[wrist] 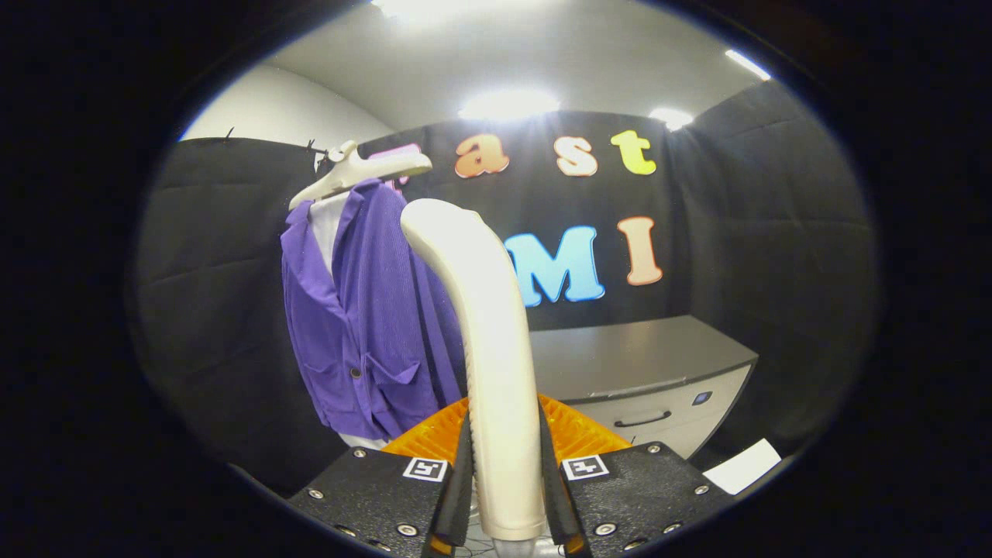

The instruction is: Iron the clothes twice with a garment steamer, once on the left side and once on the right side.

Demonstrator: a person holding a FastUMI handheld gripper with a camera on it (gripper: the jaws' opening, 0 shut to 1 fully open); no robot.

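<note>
hand-held gripper (pixel 505 496) clamped on steamer handle (pixel 487 341), upright, top curving twd purple jacket (pixel 368 310).

The fisheye camera rides low on the gripper (pixel 505 496), looking forward along its jaws, close behind the cream plastic steamer handle (pixel 488 349), facing the purple jacket (pixel 364 310).

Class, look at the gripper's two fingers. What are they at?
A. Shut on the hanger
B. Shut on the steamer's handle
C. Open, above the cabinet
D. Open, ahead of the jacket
B: both fingers press the sides of the cream steamer handle, which stands between them, with the purple jacket hanging beyond.
</note>
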